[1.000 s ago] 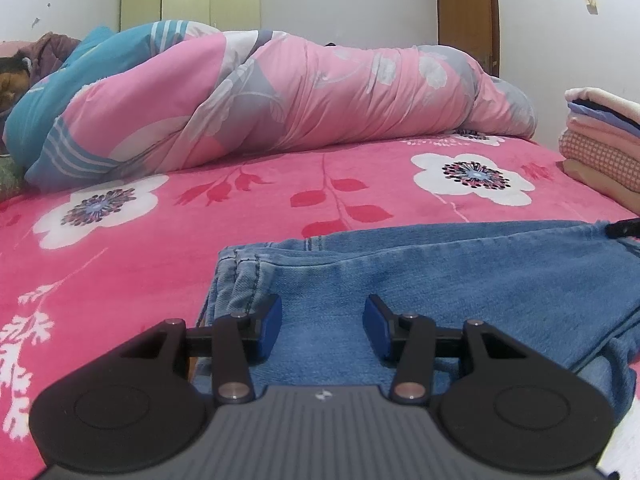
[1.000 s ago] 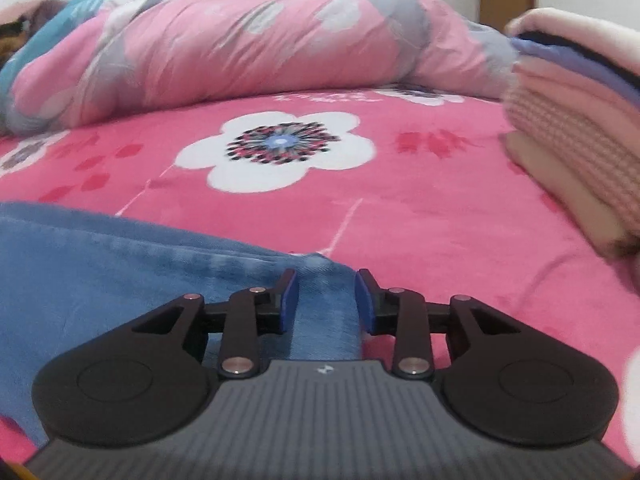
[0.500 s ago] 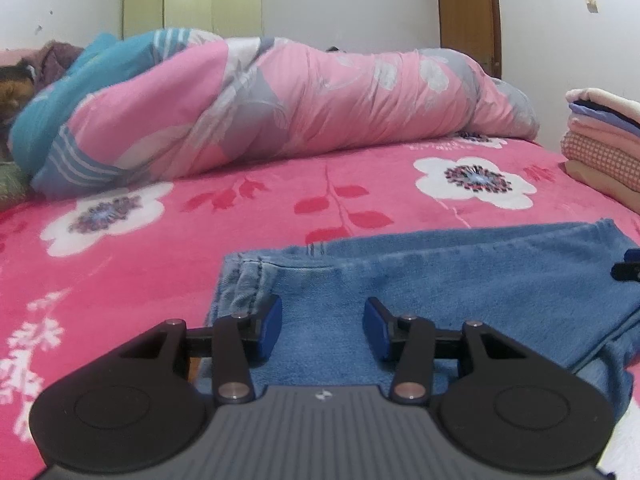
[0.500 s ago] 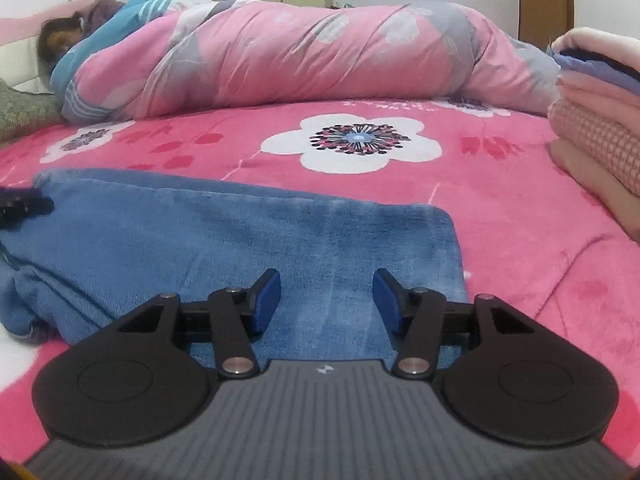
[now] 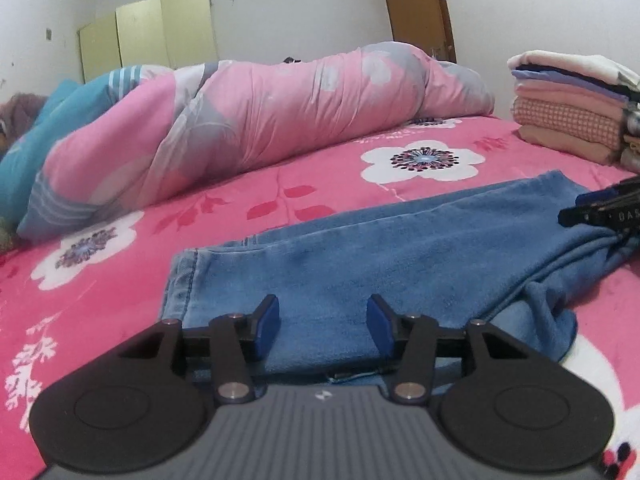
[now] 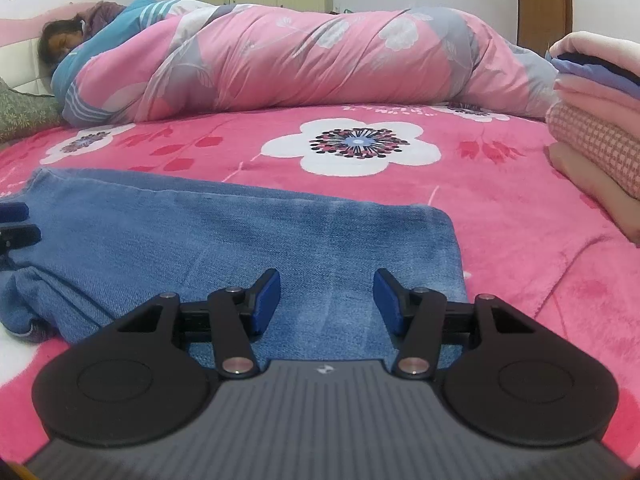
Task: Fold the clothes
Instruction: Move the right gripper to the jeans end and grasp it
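Folded blue denim jeans (image 5: 360,256) lying flat on pink floral bed (image 5: 120,304), long axis left-right; left gripper (image 5: 323,322), fingers opening, and right gripper (image 6: 326,300), fingers apart, both angled down over the denim, gripping nothing.

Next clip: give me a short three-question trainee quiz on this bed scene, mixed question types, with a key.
1. True or false: the jeans lie flat on the pink floral blanket.
2. Multiple choice: in the right wrist view, the stack of folded clothes is (A) on the right side of the bed, (B) on top of the jeans, (C) under the rolled quilt.
3. Fill in: the pads of the right hand-held gripper are coloured ____.

Key: 1 true. 2 A. 3 blue. Note: the left hand-held gripper has its jaws opening, with only flat denim beneath them and nothing pinched.
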A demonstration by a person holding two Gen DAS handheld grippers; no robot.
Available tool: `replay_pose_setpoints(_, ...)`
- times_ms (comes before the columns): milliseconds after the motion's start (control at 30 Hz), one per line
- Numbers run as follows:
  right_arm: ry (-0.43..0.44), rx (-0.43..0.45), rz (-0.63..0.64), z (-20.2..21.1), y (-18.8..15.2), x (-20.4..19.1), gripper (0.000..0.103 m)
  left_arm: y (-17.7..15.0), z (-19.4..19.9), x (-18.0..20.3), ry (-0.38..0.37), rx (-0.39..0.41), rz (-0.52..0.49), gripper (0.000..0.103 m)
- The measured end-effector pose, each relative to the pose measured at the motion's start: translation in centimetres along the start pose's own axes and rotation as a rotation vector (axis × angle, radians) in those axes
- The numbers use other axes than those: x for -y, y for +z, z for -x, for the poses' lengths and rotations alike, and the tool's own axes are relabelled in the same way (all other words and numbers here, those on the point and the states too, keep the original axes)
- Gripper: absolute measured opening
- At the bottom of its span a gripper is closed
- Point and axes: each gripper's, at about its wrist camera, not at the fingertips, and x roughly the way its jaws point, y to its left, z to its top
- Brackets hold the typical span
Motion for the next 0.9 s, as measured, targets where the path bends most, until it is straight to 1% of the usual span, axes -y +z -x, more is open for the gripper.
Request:
replay_pose_setpoints(100, 0.015, -0.013, -0.017, 0.1, 0.3, 0.3, 0.053, 0.3, -0.1, 0.0, 0.003, -0.022, 0.005, 0.050)
replay_pose_setpoints(167, 0.041, -0.050, -0.050, 0.4, 1.2, 0.8, 0.058, 0.7, -0.2, -0.2, 0.003, -0.046, 0.019, 0.051)
replay_pose_setpoints(233, 0.067, -0.034, -0.131, 1.5, 2.4, 2.3, 0.061, 1.1, -0.2, -0.4, 0.001, -0.071, 0.041, 0.051)
replay_pose_setpoints(267, 0.080, -0.026, -0.171, 2.0, 2.9, 3.0, 0.064, 1.3, -0.3, -0.4, 0.001, -0.084, 0.050, 0.052)
replay_pose_setpoints(300, 0.072, 0.000, -0.206, 2.5, 3.4, 4.2, 0.066, 1.5, -0.3, -0.4, 0.001, -0.097, 0.055, 0.054)
replay_pose_setpoints(333, 0.050, 0.007, -0.242, 2.6, 3.9, 5.4, 0.069, 1.7, -0.5, -0.4, 0.002, -0.110, 0.058, 0.054)
replay_pose_setpoints(367, 0.028, 0.013, -0.279, 2.7, 4.3, 6.7, 0.069, 1.9, -0.6, -0.4, 0.003, -0.124, 0.061, 0.056)
replay_pose_setpoints(400, 0.011, -0.002, -0.320, 2.3, 4.6, 8.0, 0.069, 2.2, -0.6, -0.3, 0.003, -0.137, 0.065, 0.057)
replay_pose_setpoints(433, 0.017, -0.031, -0.370, 1.7, 4.6, 9.2, 0.070, 2.3, -0.7, -0.3, 0.004, -0.149, 0.067, 0.058)
replay_pose_setpoints(500, 0.063, -0.109, -0.494, 0.1, 4.3, 11.5, 0.070, 2.6, -0.8, -0.2, 0.010, -0.168, 0.066, 0.058)
replay_pose_setpoints(600, 0.150, -0.187, -0.611, -2.1, 3.5, 13.0, 0.070, 2.9, -1.0, 0.0, 0.019, -0.193, 0.068, 0.058)
replay_pose_setpoints(733, 0.234, -0.189, -0.637, -3.1, 3.4, 12.6, 0.073, 3.4, -1.2, 0.1, 0.032, -0.220, 0.066, 0.058)
replay_pose_setpoints(767, 0.248, -0.193, -0.641, -3.4, 3.3, 12.5, 0.075, 3.5, -1.2, 0.2, 0.035, -0.227, 0.067, 0.059)
replay_pose_setpoints(900, 0.282, -0.195, -0.661, -3.3, 2.8, 12.7, 0.075, 3.7, -1.4, 0.4, 0.045, -0.242, 0.067, 0.060)
